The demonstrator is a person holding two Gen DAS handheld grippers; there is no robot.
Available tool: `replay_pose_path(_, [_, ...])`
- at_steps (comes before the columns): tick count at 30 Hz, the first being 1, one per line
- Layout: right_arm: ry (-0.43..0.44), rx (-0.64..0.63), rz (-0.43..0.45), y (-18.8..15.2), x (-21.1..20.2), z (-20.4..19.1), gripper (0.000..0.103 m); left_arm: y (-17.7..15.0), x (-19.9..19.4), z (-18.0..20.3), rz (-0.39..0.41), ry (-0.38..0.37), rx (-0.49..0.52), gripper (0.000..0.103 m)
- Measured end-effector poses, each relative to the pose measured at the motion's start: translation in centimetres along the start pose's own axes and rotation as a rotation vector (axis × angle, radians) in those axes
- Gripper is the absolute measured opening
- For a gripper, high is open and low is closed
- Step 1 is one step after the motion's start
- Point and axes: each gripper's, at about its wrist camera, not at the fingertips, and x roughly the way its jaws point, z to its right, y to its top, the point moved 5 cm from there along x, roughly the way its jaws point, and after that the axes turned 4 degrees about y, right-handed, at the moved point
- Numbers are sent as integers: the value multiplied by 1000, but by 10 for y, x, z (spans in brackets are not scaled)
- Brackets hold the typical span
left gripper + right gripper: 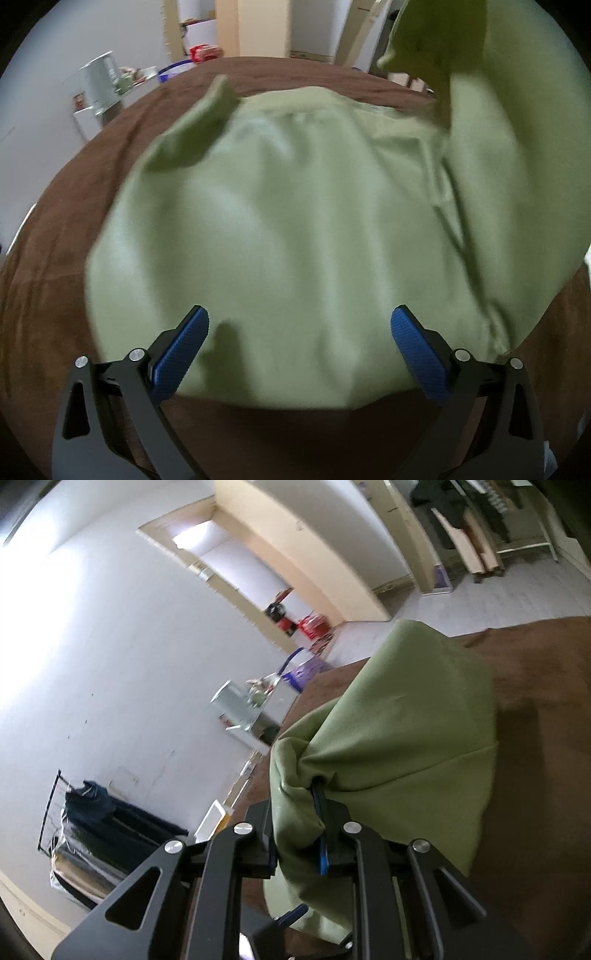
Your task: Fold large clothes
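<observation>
Green garment (280, 229) spread on a brown worktop (74, 229), one side lifted.

The left hand-held gripper (299, 325) hovers over the garment's near edge, its blue pads (183, 350) wide apart and holding nothing. The right hand-held gripper (314, 805) is clamped on a bunched fold of the garment (399, 731), raising that side above the worktop (546, 738).

you have a brown cover (92, 192) spread over the work surface. past its far edge, against the white wall (110, 664), stands a small white cabinet (88, 122) with a pale box (98, 79) on top. a red crate (314, 624) sits on the floor by the doorway, and dark clothes hang on a rack (107, 812) along the wall.
</observation>
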Motion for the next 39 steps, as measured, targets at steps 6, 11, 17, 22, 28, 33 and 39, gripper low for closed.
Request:
replay_pose_path(6, [54,-26,-48,7,67,-29,16,-11,-19,-56,1,73,-60,97])
replay_pose_path(11, [66,-78,-157,-19,116,-52,16,-29,-29,-93,-17,118,-139,97])
replay_pose_path(17, [61,-156,-367,-83,145,-67,16,-50,-32,-126,-57,167,-223,97])
replay_pose_path(22, [46,-157,-475,-128,156,-59,16,-70,-40,-149,-66,217,-290,97])
replay_pose_path(28, [35,-184,-513,-154,154,-63,16,-82,-38,-172,-84,244,-345,97])
replay_pose_path(33, [26,-206,-505,-155,162,-69,16,-89,-36,-181,-94,258,-359,97])
replay_pose_path(39, [-53,-232,-617,-191,199,-47,16,-87,-31,-185,-98,264,-343,97])
